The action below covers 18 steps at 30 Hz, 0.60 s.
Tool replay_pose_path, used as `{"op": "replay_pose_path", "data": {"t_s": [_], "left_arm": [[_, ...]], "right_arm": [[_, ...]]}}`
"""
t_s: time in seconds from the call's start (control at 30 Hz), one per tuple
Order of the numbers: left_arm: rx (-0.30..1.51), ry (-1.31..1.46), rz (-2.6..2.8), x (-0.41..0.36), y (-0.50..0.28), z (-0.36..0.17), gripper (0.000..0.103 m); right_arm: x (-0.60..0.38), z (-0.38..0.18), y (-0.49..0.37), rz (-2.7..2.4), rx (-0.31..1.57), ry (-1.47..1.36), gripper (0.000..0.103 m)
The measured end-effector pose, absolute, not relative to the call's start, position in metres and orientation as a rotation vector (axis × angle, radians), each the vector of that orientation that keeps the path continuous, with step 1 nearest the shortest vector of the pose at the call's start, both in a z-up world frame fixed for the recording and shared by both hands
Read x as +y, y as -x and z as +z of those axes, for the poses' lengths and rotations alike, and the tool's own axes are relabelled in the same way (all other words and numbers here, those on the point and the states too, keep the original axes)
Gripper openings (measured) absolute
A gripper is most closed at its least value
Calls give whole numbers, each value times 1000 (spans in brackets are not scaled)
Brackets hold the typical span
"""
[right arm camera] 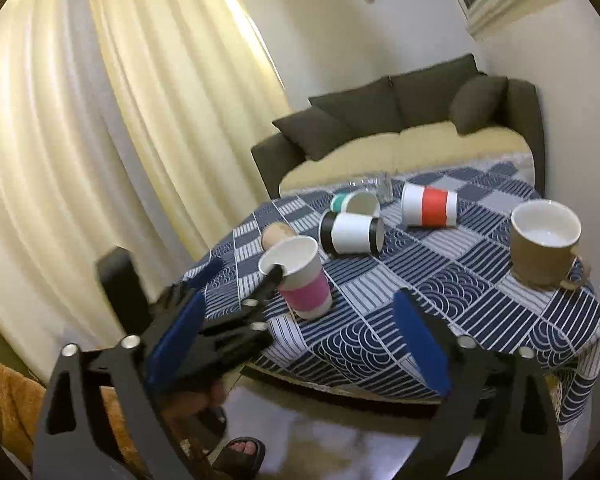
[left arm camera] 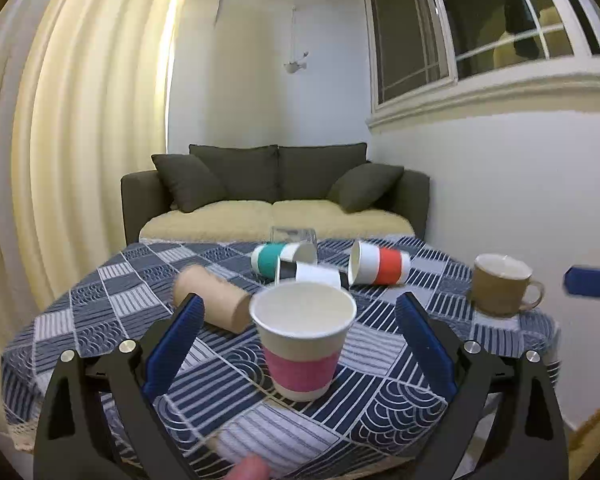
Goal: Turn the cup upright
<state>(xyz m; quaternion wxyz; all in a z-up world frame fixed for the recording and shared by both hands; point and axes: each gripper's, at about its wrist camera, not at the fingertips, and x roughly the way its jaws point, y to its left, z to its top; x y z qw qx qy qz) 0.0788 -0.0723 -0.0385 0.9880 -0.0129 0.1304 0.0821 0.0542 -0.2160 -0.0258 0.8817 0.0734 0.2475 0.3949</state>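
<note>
Your left hand-held gripper [left arm camera: 298, 312] stands wide, its blue pads either side of the pink-banded cup [left arm camera: 304, 338] with clear air on both flanks, holding nothing. That cup sits mouth-up on the desk [left arm camera: 400, 392], near the front edge. Your right hand-held gripper [right arm camera: 298, 320] is also spread wide and empty, held back off the desk edge over the floor. From the right wrist view one left finger looks close against the pink cup's rim; whether it touches, you cannot tell. Risk first: the cup is light paper and tapers to a narrow base, so a brush from a pad as you draw back would likely tip it or skate it toward the edge. The cloth over the desk could drag with it if a finger snags. The kraft brown cup [left arm camera: 212, 300] lies on its side just behind your left pad and could roll if bumped. Count, moving outward: paper cups, five in all. One upright (pink), four on their sides: kraft, black-banded cup [right arm camera: 352, 234], teal-banded cup [right arm camera: 354, 202], red-banded cup [right arm camera: 430, 206]. One brown mug [right arm camera: 544, 246], upright, far right. One clear glass [right arm camera: 374, 186] at the back edge, apparently on its side, too blurred to be sure. So four cups likely remain to be righted.
</note>
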Motion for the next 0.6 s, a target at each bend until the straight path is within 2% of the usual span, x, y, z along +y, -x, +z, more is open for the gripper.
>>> {"op": "replay_pose_path", "data": {"t_s": [0.33, 0.6], "left_arm": [[307, -2, 69, -47, -15, 14, 97], [353, 35, 3, -27, 30, 29, 97]], "right_arm": [[-205, -1, -17, 851, 442, -84, 98], [-191, 5, 13, 826, 433, 42, 98]]}}
